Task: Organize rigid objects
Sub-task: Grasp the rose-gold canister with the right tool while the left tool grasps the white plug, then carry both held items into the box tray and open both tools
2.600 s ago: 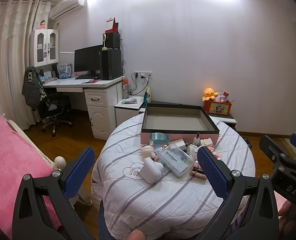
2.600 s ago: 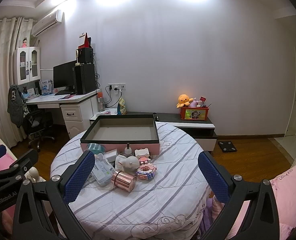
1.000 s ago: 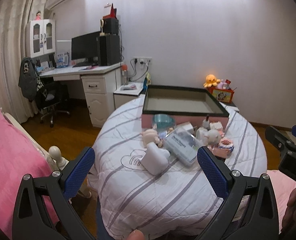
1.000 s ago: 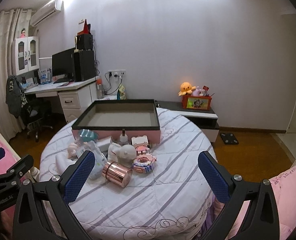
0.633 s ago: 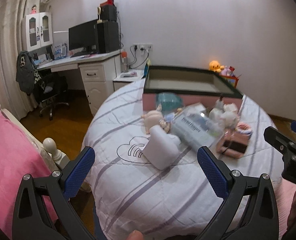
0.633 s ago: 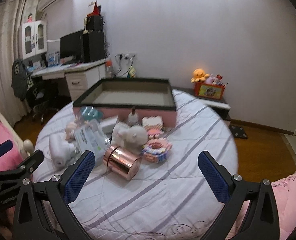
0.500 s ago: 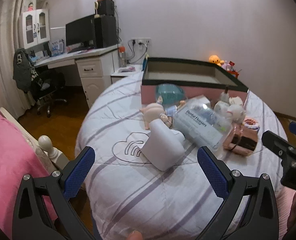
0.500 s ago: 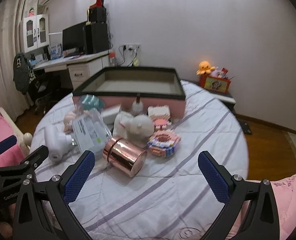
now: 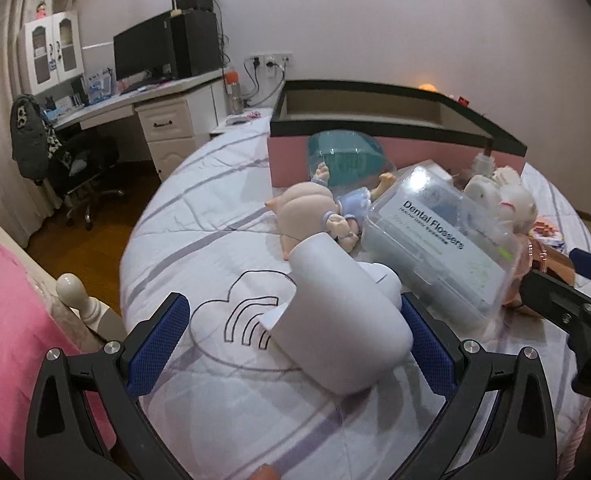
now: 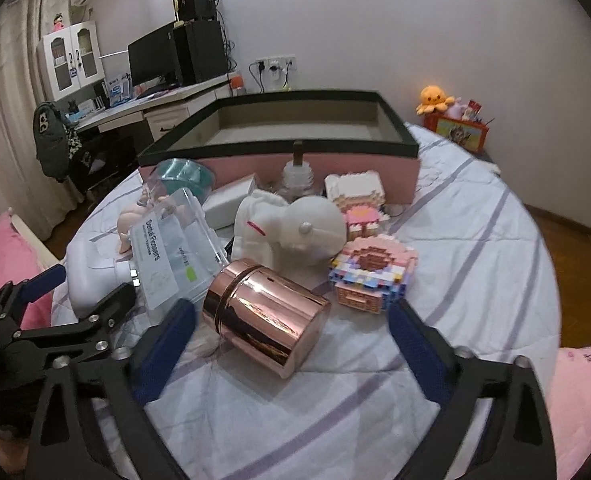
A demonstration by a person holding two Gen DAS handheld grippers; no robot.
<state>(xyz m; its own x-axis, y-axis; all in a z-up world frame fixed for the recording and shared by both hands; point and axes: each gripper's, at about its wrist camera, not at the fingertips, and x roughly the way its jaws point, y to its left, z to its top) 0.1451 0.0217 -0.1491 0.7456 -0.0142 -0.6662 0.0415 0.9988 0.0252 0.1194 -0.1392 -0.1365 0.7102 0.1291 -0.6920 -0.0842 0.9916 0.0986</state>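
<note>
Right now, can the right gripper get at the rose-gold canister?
Probably yes. The right gripper is open, and the rose-gold canister lies on its side between its fingers, nothing in front. The dental flosser box crowds the left finger.

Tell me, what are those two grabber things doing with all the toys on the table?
A person is tidying up with a gripper in each hand. The left gripper is open around a white gadget, ready to pick it up. The right gripper is open in front of a shiny copper tin lying on its side. Neither one has grabbed anything yet. The big pink box behind the pile looks empty so far.
</note>
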